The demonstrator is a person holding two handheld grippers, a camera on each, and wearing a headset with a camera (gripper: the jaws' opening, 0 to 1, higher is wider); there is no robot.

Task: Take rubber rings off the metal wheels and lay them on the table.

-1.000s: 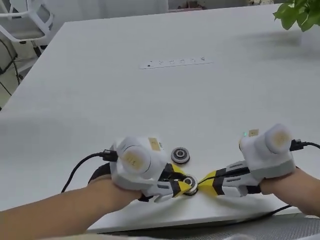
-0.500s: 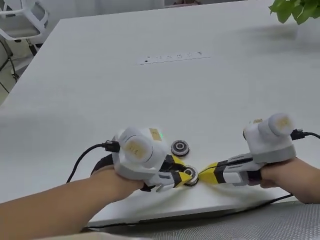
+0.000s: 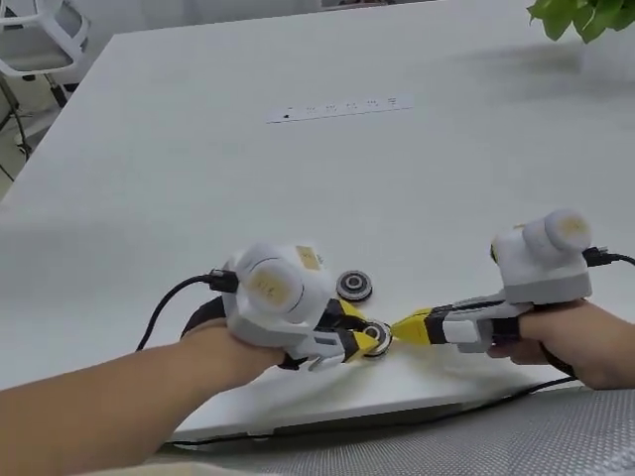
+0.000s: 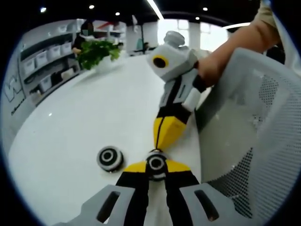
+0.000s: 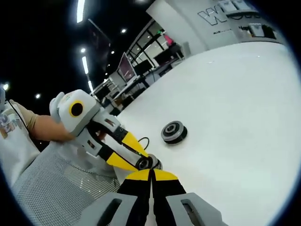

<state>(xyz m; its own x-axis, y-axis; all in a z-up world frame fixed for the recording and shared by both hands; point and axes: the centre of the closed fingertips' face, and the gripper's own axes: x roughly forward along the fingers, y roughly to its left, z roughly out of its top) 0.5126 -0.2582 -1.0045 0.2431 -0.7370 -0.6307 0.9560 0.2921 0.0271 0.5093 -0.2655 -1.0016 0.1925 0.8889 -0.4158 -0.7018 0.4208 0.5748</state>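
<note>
Gripping a wheel [image 3: 376, 336] between its yellow fingertips, your left gripper [image 3: 369, 340] sits low over the near edge of the table [image 3: 298, 198], with your hand wrapped around its white body. In the left gripper view the wheel is clamped across its rim, its dark ring and bright hub facing the camera. Your right gripper [image 3: 402, 325] comes in from the right at the same height, and its jaws are pressed together with only a thin line between them. Its yellow tip meets the right side of the clamped wheel. You cannot tell from these views whether that tip has pinched any of the rubber ring. A second wheel [image 3: 354, 286] lies flat on the table just beyond the two grippers, apart from both, with its black rubber ring on it. A black cable [image 3: 169, 307] runs from the left gripper across the table edge. Farther back, a white power strip [image 3: 337, 107] lies on the table, and a green plant [image 3: 580, 15] stands at the far right corner.
</note>
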